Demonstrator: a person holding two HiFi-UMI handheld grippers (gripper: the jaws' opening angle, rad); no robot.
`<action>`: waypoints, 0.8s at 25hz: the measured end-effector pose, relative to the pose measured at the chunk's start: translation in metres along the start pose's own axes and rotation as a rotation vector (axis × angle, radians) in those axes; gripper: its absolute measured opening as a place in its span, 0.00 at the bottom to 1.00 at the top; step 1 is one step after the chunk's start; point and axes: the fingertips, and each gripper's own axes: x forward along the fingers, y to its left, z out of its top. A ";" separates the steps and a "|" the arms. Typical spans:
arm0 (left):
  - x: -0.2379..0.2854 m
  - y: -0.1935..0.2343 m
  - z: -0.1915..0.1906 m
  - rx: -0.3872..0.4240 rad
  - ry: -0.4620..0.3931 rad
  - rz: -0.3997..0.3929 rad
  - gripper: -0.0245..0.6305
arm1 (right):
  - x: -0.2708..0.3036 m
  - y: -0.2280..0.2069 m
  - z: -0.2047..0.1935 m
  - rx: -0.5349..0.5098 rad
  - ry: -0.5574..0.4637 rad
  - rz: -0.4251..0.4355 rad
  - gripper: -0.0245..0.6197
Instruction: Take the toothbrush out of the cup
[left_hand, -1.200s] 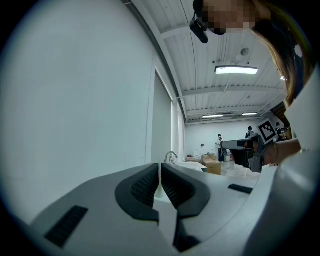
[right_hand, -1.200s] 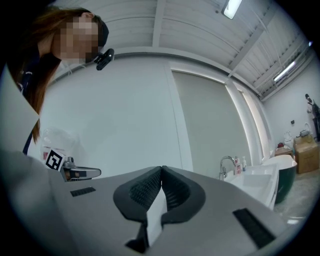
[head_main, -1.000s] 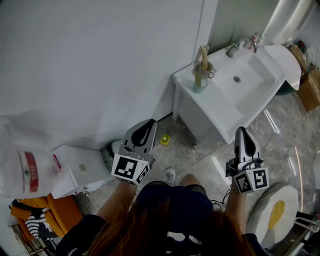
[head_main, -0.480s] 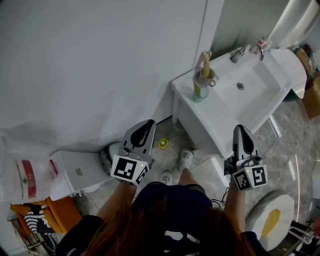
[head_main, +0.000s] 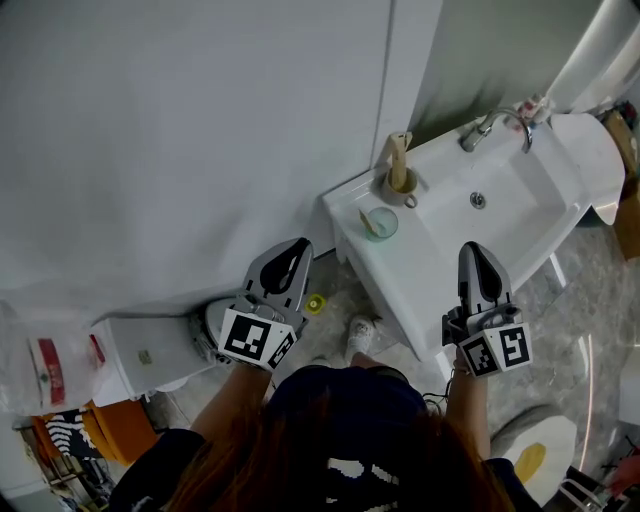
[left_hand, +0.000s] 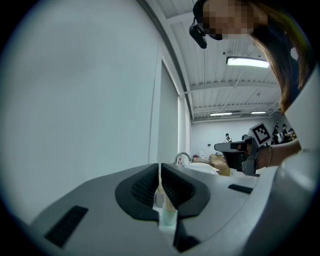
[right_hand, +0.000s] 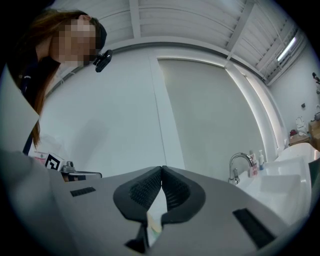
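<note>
Roughly upright toothbrush (head_main: 399, 162) in cup (head_main: 406, 196).

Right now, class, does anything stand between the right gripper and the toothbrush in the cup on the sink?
Nothing visible does. Only bare white sink lies between the right gripper and the toothbrush in its cup. The teal cup stands clear of that line.

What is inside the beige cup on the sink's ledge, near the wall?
A pale toothbrush stands in the beige cup, its top sticking up above the rim. Its lower end is hidden by the cup's wall.
</note>
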 end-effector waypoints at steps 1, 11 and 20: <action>0.010 0.000 0.001 0.000 0.001 0.004 0.09 | 0.006 -0.009 0.002 0.002 0.001 0.007 0.06; 0.067 0.001 -0.009 -0.026 0.028 0.037 0.09 | 0.054 -0.054 0.001 0.024 0.029 0.068 0.06; 0.095 0.005 -0.021 -0.065 0.072 -0.030 0.09 | 0.079 -0.055 -0.007 0.034 0.050 0.079 0.06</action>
